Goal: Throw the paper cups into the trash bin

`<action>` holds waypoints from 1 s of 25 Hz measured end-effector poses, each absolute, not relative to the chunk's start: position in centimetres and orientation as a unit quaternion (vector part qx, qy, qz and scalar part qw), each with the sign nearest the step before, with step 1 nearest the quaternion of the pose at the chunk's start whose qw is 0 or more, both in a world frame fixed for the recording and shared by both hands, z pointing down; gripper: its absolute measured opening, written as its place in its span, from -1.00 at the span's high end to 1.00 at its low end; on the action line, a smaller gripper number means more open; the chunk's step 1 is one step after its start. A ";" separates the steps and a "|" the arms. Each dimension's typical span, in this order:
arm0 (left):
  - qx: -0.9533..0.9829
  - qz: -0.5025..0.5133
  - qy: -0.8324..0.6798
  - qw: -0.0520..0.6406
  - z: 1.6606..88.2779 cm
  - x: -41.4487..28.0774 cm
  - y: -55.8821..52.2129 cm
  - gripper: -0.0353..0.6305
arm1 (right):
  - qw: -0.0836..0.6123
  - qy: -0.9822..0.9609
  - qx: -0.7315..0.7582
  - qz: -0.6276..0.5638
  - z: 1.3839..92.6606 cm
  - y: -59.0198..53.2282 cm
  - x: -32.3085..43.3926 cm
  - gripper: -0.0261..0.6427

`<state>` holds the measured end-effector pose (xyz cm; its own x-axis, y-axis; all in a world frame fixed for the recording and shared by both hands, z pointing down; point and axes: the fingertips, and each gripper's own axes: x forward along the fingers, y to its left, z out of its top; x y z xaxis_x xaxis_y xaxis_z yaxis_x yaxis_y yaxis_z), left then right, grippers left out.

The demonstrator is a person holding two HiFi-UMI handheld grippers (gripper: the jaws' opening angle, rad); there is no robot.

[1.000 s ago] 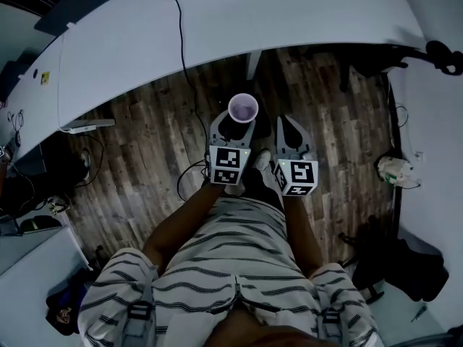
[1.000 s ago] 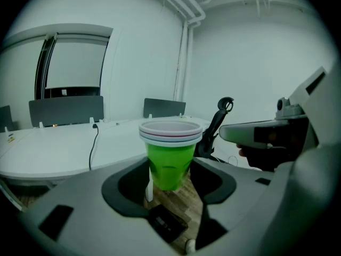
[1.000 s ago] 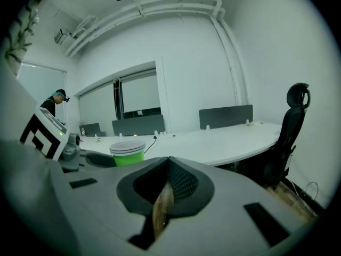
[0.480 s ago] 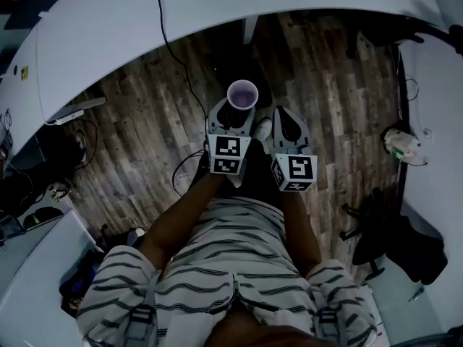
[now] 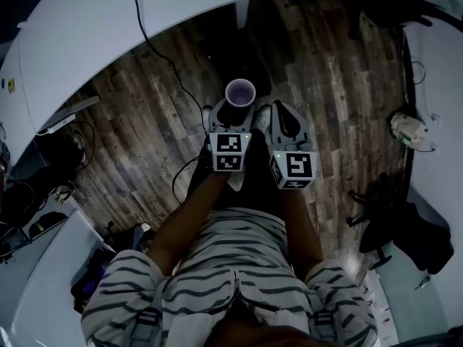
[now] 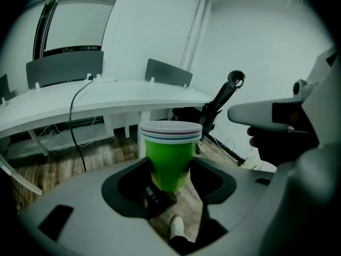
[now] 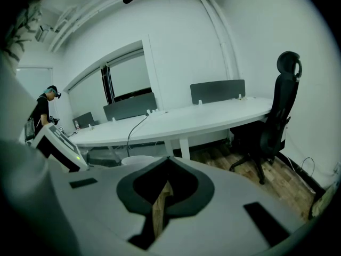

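Note:
A stack of green paper cups (image 6: 169,153) with white rims stands upright between the jaws of my left gripper (image 6: 168,183), which is shut on its lower part. In the head view the cup stack (image 5: 240,92) shows its pale mouth above the wooden floor, just ahead of the left gripper (image 5: 231,119). My right gripper (image 5: 283,120) hangs close beside it on the right, shut with nothing in it. In the right gripper view its jaws (image 7: 168,167) meet at the tips. No trash bin is clearly in view.
A long curved white desk (image 5: 217,6) runs across the far side, with a black cable (image 5: 155,53) trailing to the floor. A black office chair (image 7: 272,121) stands at the right. A person (image 7: 42,113) stands far off at the left. A chair base (image 5: 376,215) sits near the right wall.
The desk has slid up and away in the head view while more floor shows. Both grippers stay side by side, the left one still shut on the cups.

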<state>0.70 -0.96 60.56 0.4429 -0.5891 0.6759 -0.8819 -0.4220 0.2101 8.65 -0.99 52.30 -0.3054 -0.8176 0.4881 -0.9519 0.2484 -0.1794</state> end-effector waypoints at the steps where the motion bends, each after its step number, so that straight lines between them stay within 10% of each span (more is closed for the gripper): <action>1: 0.800 0.265 -0.458 0.282 61.2 0.7 -0.9 0.12 | 0.150 -0.776 0.569 0.227 52.7 -0.9 8.6 0.89; 25: 0.791 0.362 -0.406 0.280 75.7 0.5 0.5 0.12 | 0.167 -0.748 0.576 0.285 63.1 1.9 8.9 0.89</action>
